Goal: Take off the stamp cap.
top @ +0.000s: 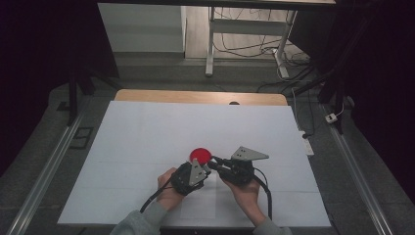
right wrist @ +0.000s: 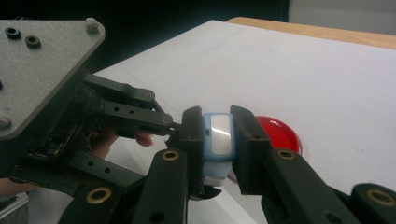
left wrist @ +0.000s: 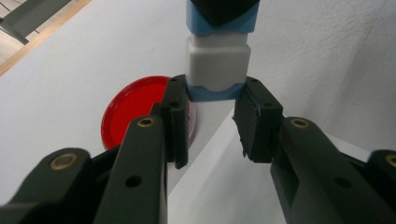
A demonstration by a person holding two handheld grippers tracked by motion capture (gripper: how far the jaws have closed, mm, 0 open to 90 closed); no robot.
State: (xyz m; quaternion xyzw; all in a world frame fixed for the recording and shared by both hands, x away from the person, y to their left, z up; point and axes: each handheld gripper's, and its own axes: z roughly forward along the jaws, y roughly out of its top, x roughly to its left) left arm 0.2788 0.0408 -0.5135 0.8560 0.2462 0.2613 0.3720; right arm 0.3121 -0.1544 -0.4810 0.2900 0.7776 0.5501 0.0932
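While the right gripper [right wrist: 218, 144] pinches the blue-and-white block [right wrist: 219, 140] across its narrow faces, that block's long axis runs straight into the left gripper [left wrist: 212, 121]. Left jaws are spread, flanking the block's blue end cap; I can't tell if they touch it. Block is held off the bench [top: 147, 132], just beside the red dish [top: 200, 155]. Left gripper is placed to close on the free end.

dish [top: 200, 155] on table [top: 147, 137], behind block [right wrist: 218, 140]
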